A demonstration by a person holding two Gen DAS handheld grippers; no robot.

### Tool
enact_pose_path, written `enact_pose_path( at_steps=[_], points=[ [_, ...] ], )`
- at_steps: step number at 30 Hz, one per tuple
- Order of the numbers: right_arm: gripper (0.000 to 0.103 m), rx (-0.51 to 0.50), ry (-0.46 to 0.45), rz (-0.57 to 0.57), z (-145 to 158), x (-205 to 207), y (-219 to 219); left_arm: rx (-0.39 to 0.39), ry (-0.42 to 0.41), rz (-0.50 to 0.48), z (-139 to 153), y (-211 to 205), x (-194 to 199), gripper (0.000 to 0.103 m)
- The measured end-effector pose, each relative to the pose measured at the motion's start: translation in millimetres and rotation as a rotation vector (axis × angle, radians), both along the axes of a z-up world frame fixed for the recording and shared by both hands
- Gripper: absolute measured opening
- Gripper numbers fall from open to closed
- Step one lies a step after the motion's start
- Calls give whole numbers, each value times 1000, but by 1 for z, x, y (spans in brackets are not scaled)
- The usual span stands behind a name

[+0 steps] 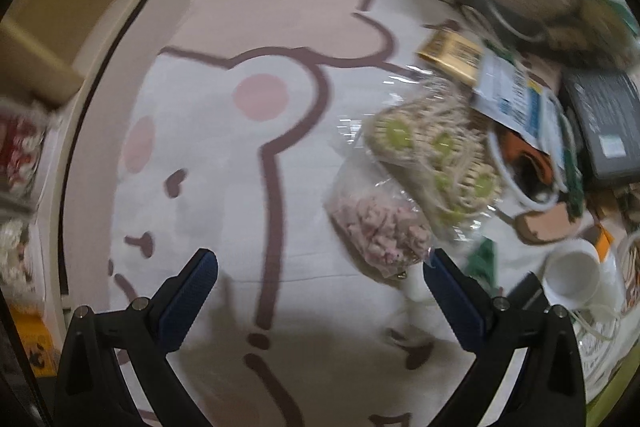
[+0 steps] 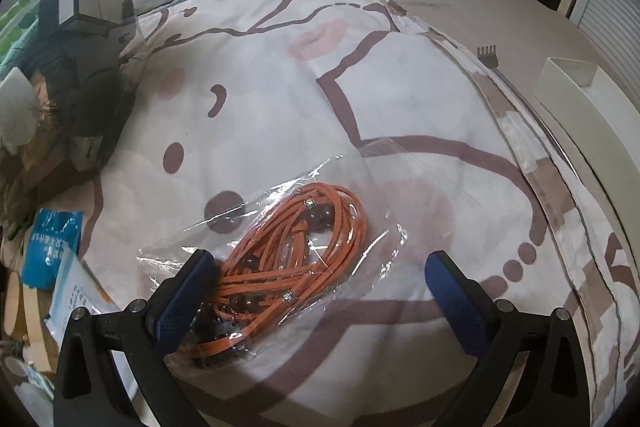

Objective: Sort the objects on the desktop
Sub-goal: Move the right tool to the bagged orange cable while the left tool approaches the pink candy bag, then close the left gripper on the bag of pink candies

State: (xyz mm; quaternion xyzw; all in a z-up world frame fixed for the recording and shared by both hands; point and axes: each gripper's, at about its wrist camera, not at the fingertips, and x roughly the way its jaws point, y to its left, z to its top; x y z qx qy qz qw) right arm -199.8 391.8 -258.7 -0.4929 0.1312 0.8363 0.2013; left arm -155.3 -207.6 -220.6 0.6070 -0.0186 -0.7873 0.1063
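As both gape — R tongs [image 2: 318,269] over cord bag [image 2: 280,255]

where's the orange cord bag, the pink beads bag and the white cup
orange cord bag [image 2: 288,259], right wrist view, on the coiled cord inside the clear plastic
pink beads bag [image 1: 380,227], left wrist view, on the pink heap inside the bag
white cup [image 1: 572,279], left wrist view, on its inner wall

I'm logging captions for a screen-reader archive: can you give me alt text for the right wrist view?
The right tongs stand open over a clear plastic bag of orange cord with dark beads, which lies on a white cloth with a brown cartoon print. A white tray sits at the right edge, and a blue packet lies at the left.
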Motion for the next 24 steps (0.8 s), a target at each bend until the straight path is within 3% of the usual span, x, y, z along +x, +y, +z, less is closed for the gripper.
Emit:
enact_pose_path(
  at_steps=[9,14,24],
  points=[
    [103,-1,33,4,1,17,1,-62,-1,132,-5,-34,6,103],
    [103,-9,33,10,3,22,2,-108,26,152,-2,-38,9,103],
    [103,-28,41,33,2,33,5,72,102,97,4,-18,2,100]
  ],
)
